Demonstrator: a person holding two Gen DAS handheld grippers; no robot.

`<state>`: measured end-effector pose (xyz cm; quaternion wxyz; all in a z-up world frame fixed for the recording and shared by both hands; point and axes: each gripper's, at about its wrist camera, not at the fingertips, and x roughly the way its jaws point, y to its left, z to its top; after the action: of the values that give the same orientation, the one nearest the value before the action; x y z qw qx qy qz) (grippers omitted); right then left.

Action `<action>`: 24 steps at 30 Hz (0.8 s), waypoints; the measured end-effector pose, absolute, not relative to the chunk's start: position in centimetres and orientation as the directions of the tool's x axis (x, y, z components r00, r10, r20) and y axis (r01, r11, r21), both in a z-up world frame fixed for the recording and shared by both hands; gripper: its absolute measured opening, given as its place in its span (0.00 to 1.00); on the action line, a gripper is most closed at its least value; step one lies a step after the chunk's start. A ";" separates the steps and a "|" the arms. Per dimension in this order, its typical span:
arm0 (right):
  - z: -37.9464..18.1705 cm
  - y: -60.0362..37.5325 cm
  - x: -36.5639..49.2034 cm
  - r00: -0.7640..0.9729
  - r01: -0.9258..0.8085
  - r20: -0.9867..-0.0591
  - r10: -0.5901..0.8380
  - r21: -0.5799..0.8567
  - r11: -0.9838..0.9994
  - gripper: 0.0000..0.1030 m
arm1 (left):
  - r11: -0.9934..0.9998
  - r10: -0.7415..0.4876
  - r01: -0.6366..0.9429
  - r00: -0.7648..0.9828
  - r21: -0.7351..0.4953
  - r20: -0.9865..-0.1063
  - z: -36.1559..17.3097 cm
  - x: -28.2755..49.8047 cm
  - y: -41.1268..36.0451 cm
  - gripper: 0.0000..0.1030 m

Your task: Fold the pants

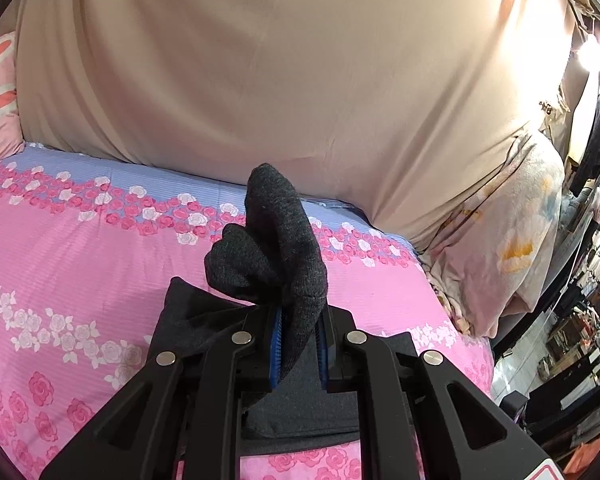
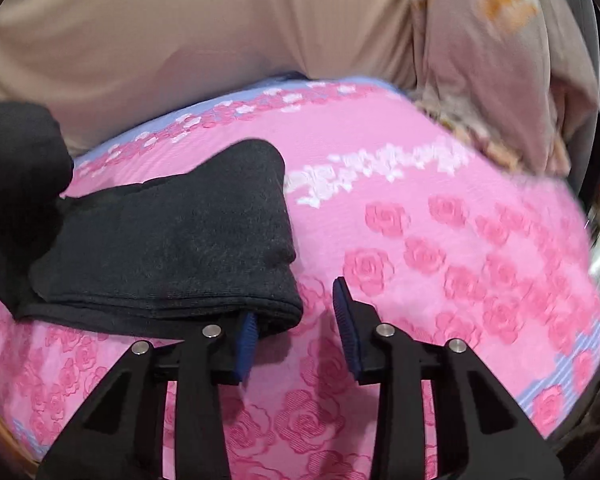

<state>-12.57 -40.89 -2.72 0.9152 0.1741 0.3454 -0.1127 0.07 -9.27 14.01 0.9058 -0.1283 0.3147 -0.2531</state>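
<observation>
The pants [image 1: 284, 248], dark grey knit, are lain on a bed [image 1: 80, 248] covered by a pink sheet printed with roses and edged by a lilac band. A bunched fold of the pants is pinched between the blue pads [image 1: 275, 344] of the left claw [image 1: 298, 344], which is closed on it; the cloth stands up above the jaws in two rounded lobes, while the rest is spread flat beneath the claw.

In the right wrist view the pants [image 2: 168, 240] are seen folded into a thick stack on the sheet, left of centre. The right claw [image 2: 296, 332] is held partly open at the stack's near right corner: its left pad [image 2: 247, 344] is touching the folded edge, its right pad is apart over bare sheet, and nothing is gripped. A beige cloth [image 1: 260, 60] is hung behind the bed [image 2: 440, 240].
</observation>
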 end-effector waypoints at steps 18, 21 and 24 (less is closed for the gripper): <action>-0.8 -41.7 -18.9 0.798 0.352 -0.599 -0.063 0.380 0.855 0.71 | 0.718 -0.676 0.584 0.457 -0.378 -0.579 10.7 -3.3 -19.7 0.51; 0.1 -40.7 -19.2 0.815 0.303 -0.579 -0.022 0.393 0.868 0.71 | 0.695 -0.716 0.557 0.479 -0.455 -0.508 12.2 -3.2 -16.9 0.63; 1.1 -39.0 -17.4 0.832 0.203 -0.549 0.079 0.433 0.878 0.71 | 0.732 -0.680 0.514 0.591 -0.448 -0.433 14.7 -3.5 -12.8 0.78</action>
<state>-17.42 -39.03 1.10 0.9253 0.2443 0.2880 -0.0336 -3.52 -12.76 14.67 0.8810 -0.1391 0.2993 -0.3389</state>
